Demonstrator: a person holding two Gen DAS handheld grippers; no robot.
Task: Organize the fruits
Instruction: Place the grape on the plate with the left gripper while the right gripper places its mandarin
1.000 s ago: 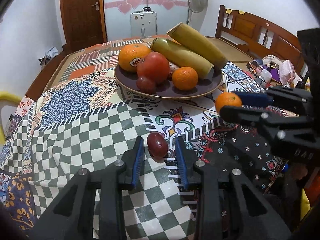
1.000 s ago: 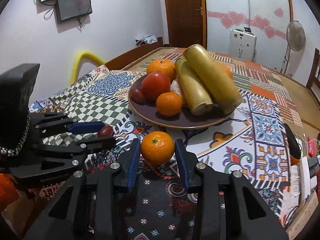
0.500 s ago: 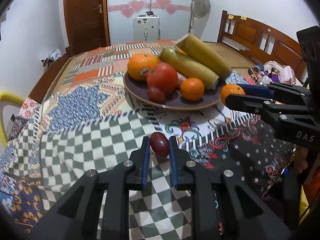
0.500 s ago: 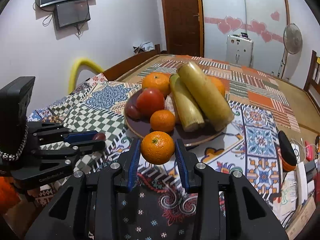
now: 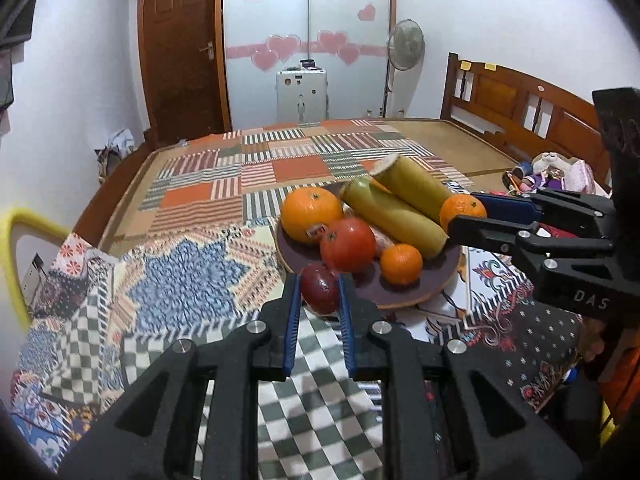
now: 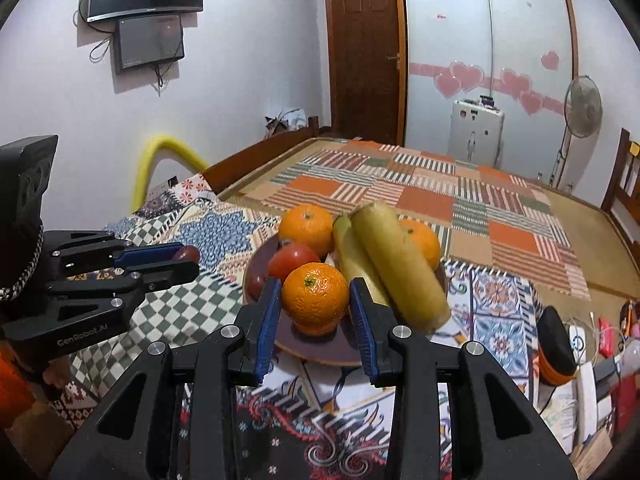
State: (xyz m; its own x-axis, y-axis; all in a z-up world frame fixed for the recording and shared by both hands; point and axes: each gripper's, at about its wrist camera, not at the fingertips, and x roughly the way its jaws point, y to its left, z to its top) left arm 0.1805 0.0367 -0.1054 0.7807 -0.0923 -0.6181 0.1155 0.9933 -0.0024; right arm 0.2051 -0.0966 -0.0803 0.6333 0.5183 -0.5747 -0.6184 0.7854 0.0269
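Observation:
My left gripper (image 5: 319,290) is shut on a dark red plum (image 5: 320,289) and holds it in the air at the near left rim of the brown plate (image 5: 436,280). My right gripper (image 6: 315,298) is shut on a small orange (image 6: 315,295) and holds it above the plate's near rim (image 6: 316,350). The plate holds a large orange (image 5: 311,213), a red tomato (image 5: 347,245), a small orange (image 5: 401,263) and two long yellow-green fruits (image 5: 394,216). The right gripper with its orange (image 5: 463,211) shows at the plate's right side in the left wrist view.
The plate sits on a patchwork cloth (image 5: 224,196) over a wooden bed. A headboard (image 5: 520,108) stands at the right, with toys and small items (image 5: 556,172) beside it. A fan (image 6: 582,106), a white appliance (image 5: 302,94) and a yellow tube (image 6: 160,160) stand around.
Both grippers lifted their fruit off the cloth and moved forward to the plate. The plum and the orange now hang at the plate's rim.

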